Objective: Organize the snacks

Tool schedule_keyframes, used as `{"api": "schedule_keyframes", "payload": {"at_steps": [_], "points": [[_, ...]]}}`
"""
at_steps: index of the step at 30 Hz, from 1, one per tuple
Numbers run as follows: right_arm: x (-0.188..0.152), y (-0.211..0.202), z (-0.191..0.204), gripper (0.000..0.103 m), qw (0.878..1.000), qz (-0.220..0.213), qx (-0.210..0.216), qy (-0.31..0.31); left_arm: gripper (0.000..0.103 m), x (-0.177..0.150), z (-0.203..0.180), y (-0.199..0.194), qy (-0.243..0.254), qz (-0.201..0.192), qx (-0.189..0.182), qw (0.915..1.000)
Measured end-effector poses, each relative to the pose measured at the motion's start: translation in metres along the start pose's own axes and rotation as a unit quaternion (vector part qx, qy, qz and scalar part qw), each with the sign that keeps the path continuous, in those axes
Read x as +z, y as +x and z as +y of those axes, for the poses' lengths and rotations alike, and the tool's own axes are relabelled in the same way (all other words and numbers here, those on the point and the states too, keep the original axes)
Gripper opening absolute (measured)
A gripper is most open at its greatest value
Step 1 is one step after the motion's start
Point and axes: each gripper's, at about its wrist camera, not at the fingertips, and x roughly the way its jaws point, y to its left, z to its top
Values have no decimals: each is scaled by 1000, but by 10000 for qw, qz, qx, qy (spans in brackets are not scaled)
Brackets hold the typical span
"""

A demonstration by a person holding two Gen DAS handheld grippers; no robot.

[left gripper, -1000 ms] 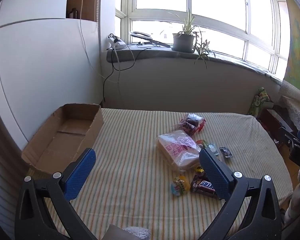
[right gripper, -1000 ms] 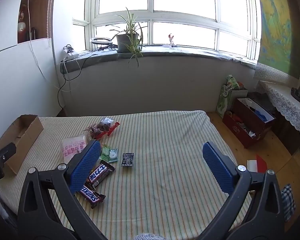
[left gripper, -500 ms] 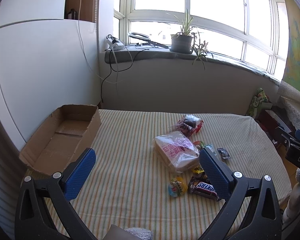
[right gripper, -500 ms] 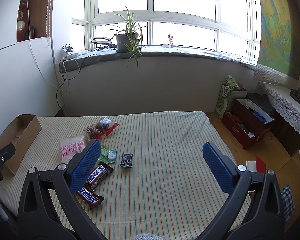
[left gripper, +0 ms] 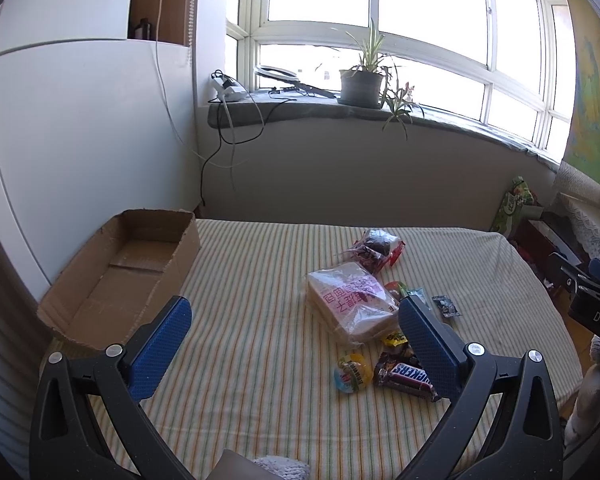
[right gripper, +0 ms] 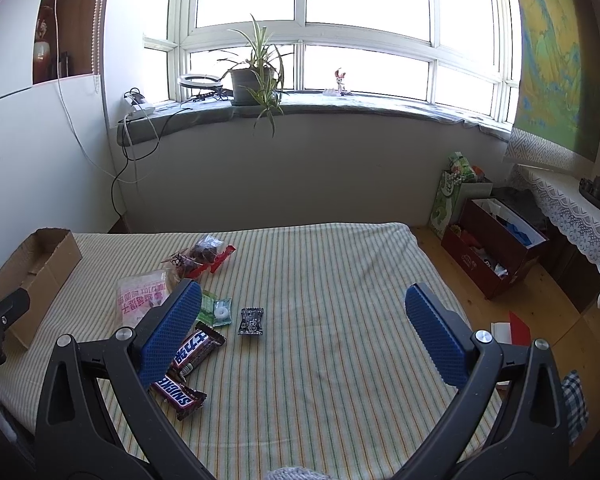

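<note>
Tools — left, right — wide apart, level over snacks.

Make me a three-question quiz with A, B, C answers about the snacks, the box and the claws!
1. Where is the cardboard box?
A. left edge of the bed
B. on the windowsill
C. on the floor

2. How many Snickers bars show in the right wrist view?
A. one
B. two
C. four

3. What is inside the box?
A. every snack
B. one bread bag
C. nothing

Answers:
1 A, it sits on the striped bed by the wall.
2 B, one Snickers and another.
3 C, only bare cardboard shows; both claws, left and right, are open and hold nothing.
</note>
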Motion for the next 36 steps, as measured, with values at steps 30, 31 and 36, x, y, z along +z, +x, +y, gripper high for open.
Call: {"api": "schedule_keyframes", "payload": {"at_steps": [30, 31, 36], "points": [[0, 3, 4, 103, 9999, 16, 72, -78, 103, -6, 1, 9, 40, 199, -142, 9997], [-1, 4, 4, 103, 9999, 30, 79, -85, 103, -6, 1, 10, 44, 211, -143, 9997], [-5, 9, 5, 103, 9998, 103, 139, -103, 103, -10, 0, 15, 92, 292, -117, 9995]]}}
